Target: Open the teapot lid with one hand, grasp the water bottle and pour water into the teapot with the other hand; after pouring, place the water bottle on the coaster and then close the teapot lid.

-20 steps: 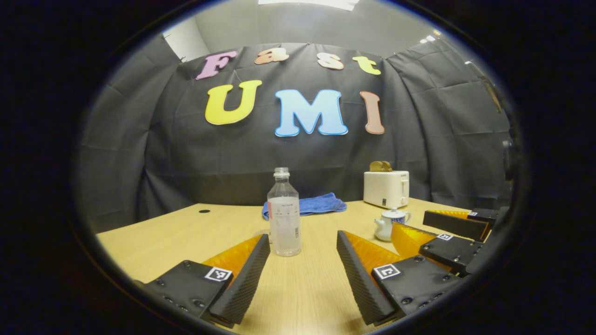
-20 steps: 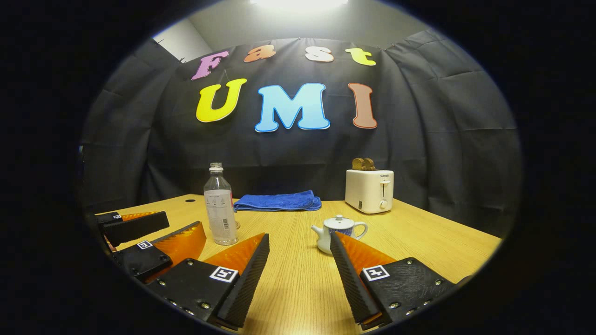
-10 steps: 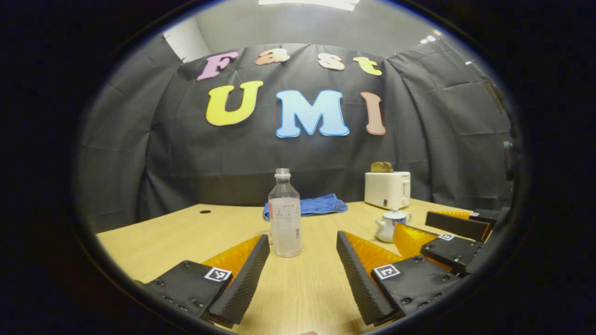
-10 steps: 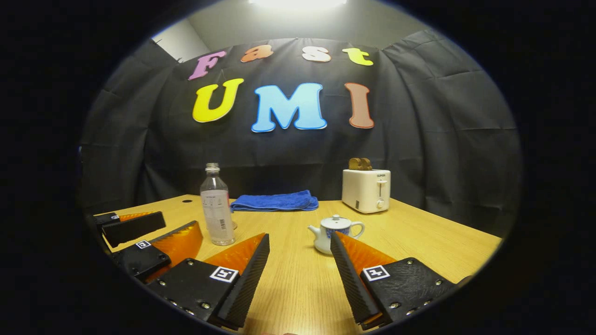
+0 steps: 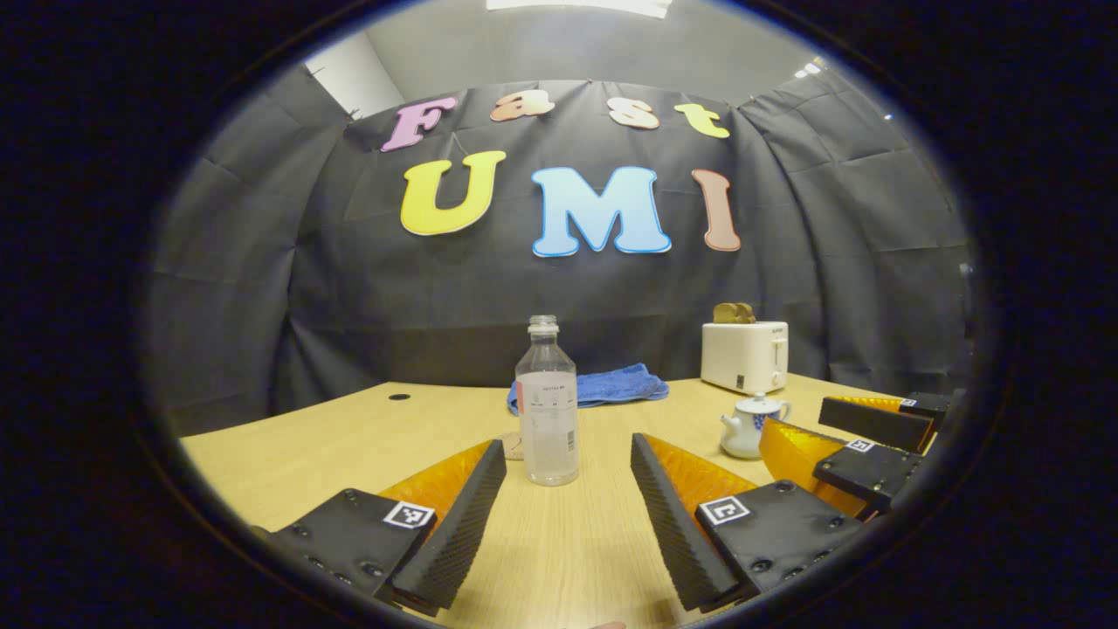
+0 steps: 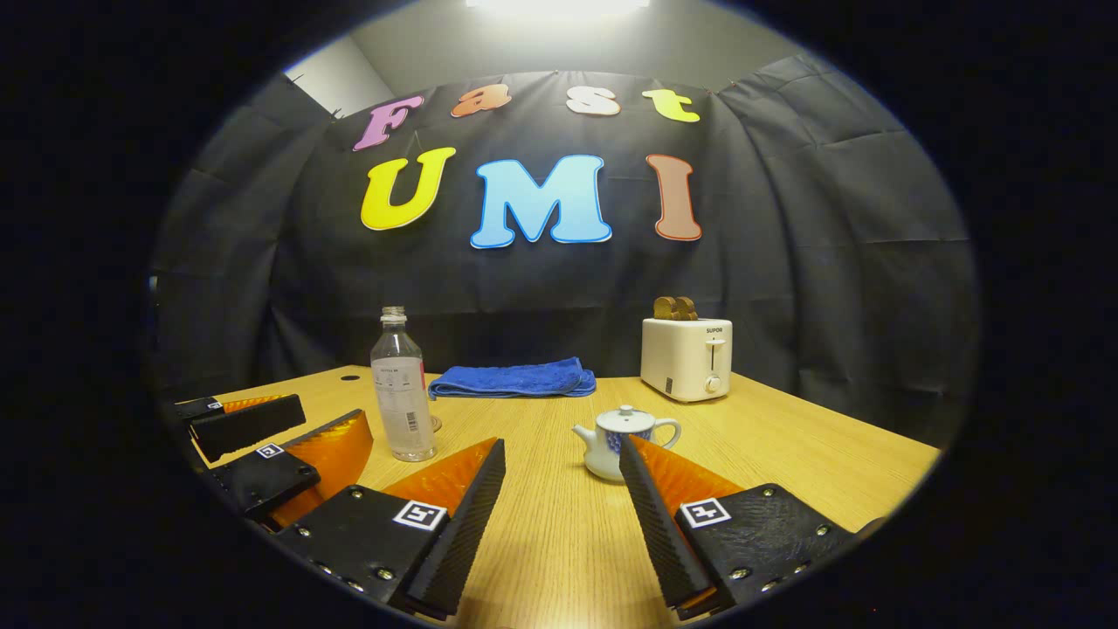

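Observation:
A clear, uncapped water bottle [image 5: 548,411] stands upright on the wooden table [image 5: 306,445], just ahead of my open left gripper [image 5: 568,454]. Behind the bottle's foot a small clear coaster [image 5: 512,445] peeks out. In the right gripper view the same bottle [image 6: 401,397] stands to the left. The white teapot [image 6: 622,441] with blue pattern sits with its lid on, just beyond the right finger of my open right gripper [image 6: 563,454]. The teapot [image 5: 749,430] also shows at the right in the left gripper view, beside the other gripper [image 5: 860,437]. Neither gripper holds anything.
A folded blue towel [image 6: 514,380] lies at the back of the table. A white toaster [image 6: 686,356] with bread slices stands at the back right. The left gripper [image 6: 271,441] shows at the left of the right gripper view. A small dark hole [image 5: 399,397] marks the table's far left.
The left gripper view has swung slightly left, so bottle, teapot and toaster sit a little more to the right. The right gripper view has shifted slightly right. Both grippers stay open.

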### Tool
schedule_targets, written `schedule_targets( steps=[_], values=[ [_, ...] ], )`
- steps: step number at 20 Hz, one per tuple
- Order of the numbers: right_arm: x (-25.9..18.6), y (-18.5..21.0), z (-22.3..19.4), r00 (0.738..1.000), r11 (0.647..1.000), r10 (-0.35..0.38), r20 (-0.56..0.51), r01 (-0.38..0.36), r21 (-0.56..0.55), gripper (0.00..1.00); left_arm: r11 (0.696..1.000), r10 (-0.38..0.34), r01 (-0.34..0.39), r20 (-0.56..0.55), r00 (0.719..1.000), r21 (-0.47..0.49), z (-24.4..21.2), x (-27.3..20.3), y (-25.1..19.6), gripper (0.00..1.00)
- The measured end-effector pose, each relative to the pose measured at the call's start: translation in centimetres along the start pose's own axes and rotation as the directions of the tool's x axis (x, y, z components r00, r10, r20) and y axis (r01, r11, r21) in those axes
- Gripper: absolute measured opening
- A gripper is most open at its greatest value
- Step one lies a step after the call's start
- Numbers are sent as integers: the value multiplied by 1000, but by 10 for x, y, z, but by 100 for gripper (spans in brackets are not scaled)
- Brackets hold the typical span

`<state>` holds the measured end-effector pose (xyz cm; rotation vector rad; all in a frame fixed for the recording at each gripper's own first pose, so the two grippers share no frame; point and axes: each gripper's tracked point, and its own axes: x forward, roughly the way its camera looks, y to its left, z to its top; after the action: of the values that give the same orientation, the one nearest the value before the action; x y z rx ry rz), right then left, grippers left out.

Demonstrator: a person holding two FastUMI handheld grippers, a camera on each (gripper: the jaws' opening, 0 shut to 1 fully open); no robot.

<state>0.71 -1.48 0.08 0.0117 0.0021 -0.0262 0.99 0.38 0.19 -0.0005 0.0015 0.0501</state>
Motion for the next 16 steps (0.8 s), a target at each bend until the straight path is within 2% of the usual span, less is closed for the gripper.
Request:
schedule_targets(
  steps=[3, 6, 10, 16],
  values=[
    [17, -21, -4, 999, 999, -23, -40, 25, 48, 82, 1000, -25, 26, -26, 999, 2, -4, 10, -6, 100],
    [39, -40, -4, 997, 996, -49, -67, 54, 72, 82, 1000, -15, 15, -29, 999, 10, -2, 15, -4, 100],
    [74, -57, 11, 996, 997, -71, -47, 72, 29, 82, 1000, -3, 3, -3, 1000, 18, 8, 17, 2, 100],
    [114, -58, 8, 997, 998, -57, -61, 55, -37, 82, 999, 27, -27, 20, 999, 36, 18, 22, 18, 100]
  ],
)
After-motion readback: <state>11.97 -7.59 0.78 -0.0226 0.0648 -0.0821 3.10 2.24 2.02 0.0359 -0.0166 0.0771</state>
